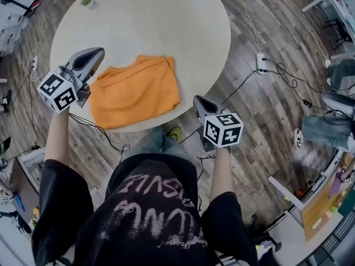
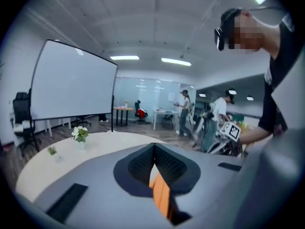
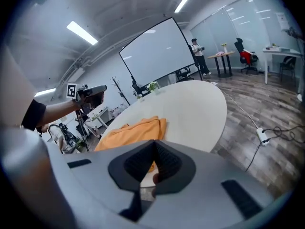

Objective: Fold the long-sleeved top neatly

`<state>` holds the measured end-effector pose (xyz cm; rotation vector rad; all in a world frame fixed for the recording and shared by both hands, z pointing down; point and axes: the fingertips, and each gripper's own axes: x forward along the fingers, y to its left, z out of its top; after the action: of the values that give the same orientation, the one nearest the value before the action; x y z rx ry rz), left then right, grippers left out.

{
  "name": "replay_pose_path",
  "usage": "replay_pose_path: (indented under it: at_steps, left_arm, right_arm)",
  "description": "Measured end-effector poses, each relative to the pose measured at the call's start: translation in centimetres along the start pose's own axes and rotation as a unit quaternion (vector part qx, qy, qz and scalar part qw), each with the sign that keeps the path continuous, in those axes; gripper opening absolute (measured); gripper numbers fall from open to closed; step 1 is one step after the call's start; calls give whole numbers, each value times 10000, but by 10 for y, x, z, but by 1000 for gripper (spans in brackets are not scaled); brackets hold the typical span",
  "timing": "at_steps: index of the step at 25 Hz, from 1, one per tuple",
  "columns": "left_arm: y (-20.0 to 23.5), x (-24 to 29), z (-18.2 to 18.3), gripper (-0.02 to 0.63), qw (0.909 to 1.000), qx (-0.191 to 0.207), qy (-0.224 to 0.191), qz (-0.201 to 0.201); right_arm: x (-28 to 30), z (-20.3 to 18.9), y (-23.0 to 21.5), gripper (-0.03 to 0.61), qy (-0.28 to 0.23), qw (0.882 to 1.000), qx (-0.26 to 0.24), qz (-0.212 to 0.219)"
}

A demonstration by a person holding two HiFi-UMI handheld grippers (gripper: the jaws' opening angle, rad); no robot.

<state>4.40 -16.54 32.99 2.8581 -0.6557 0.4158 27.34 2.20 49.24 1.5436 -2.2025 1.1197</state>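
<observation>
Head view: orange top at table's near edge, room beyond.
Left gripper: closed, empty, left edge.
Right gripper: closed, empty, off near edge.

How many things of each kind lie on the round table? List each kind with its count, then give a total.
Orange top: 1
Small potted plants: 2
Total: 3
</observation>
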Motion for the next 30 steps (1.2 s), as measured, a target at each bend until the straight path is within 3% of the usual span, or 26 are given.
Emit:
replay_pose_path:
  at_steps: [2, 4, 7, 9, 14, 21, 27, 30]
  left_arm:
    - [-11, 17, -11, 12, 9932, 844, 754, -264]
    - [-22, 30, -21, 12, 9777, 1483, 1362, -594]
    - [-39, 44, -27, 12, 9494, 2229, 1870, -1181]
    - [-45, 51, -33, 12, 9246, 2733, 2141, -1568]
    - [-39, 53, -63, 12, 8488, 3846, 2794, -2313]
    - [-41, 49, -75, 14, 7891, 4633, 2614, -3074]
    - [-58, 63, -86, 18, 7409, 5004, 2633, -3624]
    - [-64, 88, -96, 27, 7233, 5083, 2759, -3773]
  right_arm:
    - [0, -8, 0, 6, 56, 9999, 128, 13]
    - [0, -15, 2, 6, 98, 9997, 216, -2]
    - [0, -20, 8, 9, 79, 9995, 297, -122]
    - [2, -19, 14, 19, -14, 9987, 423, -273]
    - [10, -28, 41, 57, 50, 9964, 591, -607]
    - [5, -33, 78, 113, -290, 9854, 787, -1480]
    - [3, -48, 79, 149, -225, 9793, 818, -1840]
    - [7, -49, 65, 160, -135, 9790, 789, -1875]
